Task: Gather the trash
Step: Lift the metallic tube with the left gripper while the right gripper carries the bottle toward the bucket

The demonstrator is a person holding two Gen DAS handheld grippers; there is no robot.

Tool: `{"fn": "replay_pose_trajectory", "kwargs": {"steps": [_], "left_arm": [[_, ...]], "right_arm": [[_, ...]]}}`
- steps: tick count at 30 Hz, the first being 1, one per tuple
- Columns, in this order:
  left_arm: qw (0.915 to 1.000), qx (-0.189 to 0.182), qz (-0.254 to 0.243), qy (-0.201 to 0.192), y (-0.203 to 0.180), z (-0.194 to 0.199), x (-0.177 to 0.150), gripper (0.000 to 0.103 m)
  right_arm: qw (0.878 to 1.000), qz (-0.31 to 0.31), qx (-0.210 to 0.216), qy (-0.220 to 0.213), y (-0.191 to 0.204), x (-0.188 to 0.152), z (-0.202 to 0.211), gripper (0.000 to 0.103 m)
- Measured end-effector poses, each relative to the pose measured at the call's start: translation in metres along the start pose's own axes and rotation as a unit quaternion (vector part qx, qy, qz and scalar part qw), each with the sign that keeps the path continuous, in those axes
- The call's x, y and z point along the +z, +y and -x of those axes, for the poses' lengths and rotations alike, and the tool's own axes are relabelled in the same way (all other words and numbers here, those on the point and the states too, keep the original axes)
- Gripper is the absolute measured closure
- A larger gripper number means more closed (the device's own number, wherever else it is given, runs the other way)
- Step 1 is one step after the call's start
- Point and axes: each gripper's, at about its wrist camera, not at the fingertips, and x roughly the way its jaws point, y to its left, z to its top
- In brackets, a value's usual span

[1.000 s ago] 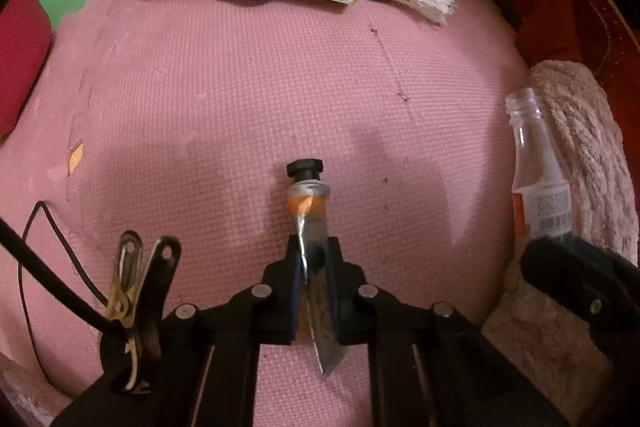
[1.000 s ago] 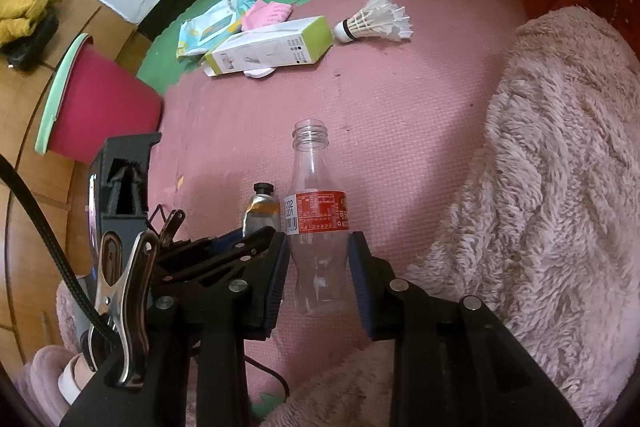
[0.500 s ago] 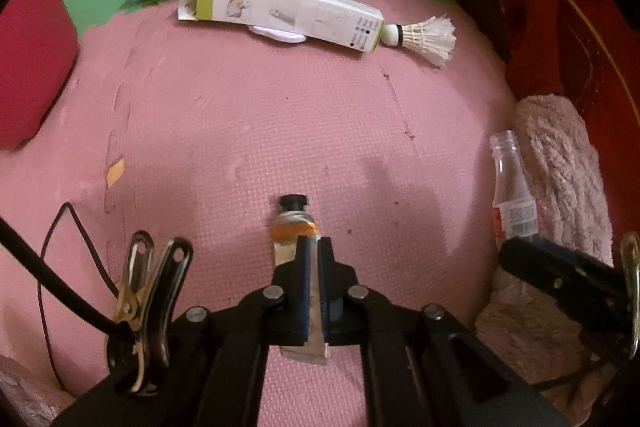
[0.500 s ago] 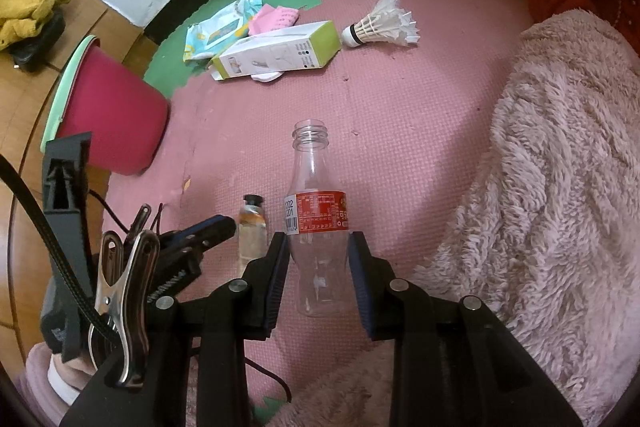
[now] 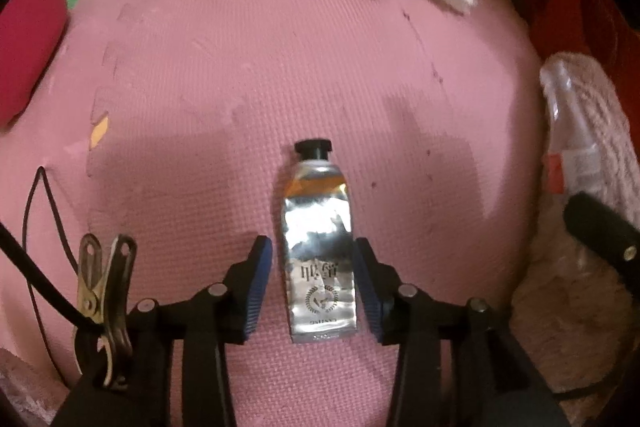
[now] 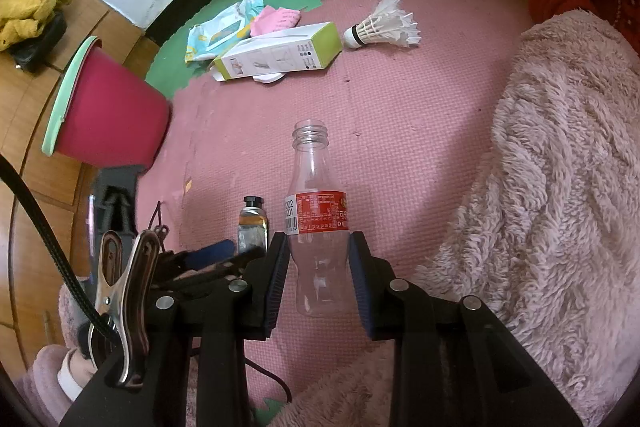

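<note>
A silver tube with a black cap point(image 5: 318, 251) lies flat on the pink foam mat point(image 5: 280, 75), between the fingers of my open left gripper point(image 5: 314, 267); gaps show on both sides. It also shows in the right wrist view point(image 6: 253, 227). My right gripper point(image 6: 319, 259) is shut on an empty clear plastic bottle with a red label point(image 6: 318, 223), held upright. The bottle appears blurred at the right edge of the left wrist view point(image 5: 568, 131).
A red bin with a green rim point(image 6: 108, 115) stands at the left. A white and green box point(image 6: 280, 53), a shuttlecock point(image 6: 384, 25), a blue wrapper point(image 6: 220, 35) and a pink cloth point(image 6: 278, 19) lie at the mat's far edge. A fluffy pink blanket point(image 6: 552, 187) lies right.
My left gripper was shut on the tube and has opened; the tube now lies flat on the mat between its fingers. The right gripper keeps holding the bottle.
</note>
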Motion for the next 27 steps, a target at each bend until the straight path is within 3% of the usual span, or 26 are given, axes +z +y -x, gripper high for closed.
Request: {"fn": "replay_pose_trajectory", "kwargs": {"steps": [3, 6, 7, 9, 19, 27], "left_arm": [[0.9996, 0.014, -0.022, -0.015, -0.011, -0.001, -0.002, 0.048], [0.9982, 0.028, -0.038, -0.037, -0.019, -0.002, -0.005, 0.048], [0.9981, 0.027, -0.037, -0.042, -0.018, -0.001, -0.006, 0.048], [0.9978, 0.028, -0.033, -0.05, -0.015, 0.001, -0.006, 0.064], [0.9989, 0.0, -0.018, -0.044, -0.002, 0.005, -0.003, 0.065], [0.9969, -0.005, -0.006, -0.078, 0.009, 0.035, 0.002, 0.065]], "right_arm": [[1.0, 0.002, 0.0, 0.0, 0.001, 0.0, 0.0, 0.072], [1.0, 0.004, 0.0, 0.0, 0.003, 0.0, -0.001, 0.072], [1.0, 0.005, -0.001, 0.0, 0.003, 0.0, -0.002, 0.072], [1.0, 0.004, 0.0, 0.0, 0.003, 0.0, -0.002, 0.072], [1.0, 0.005, -0.001, 0.001, 0.003, 0.0, -0.004, 0.072], [1.0, 0.019, -0.004, -0.002, 0.009, 0.002, -0.003, 0.072]]}}
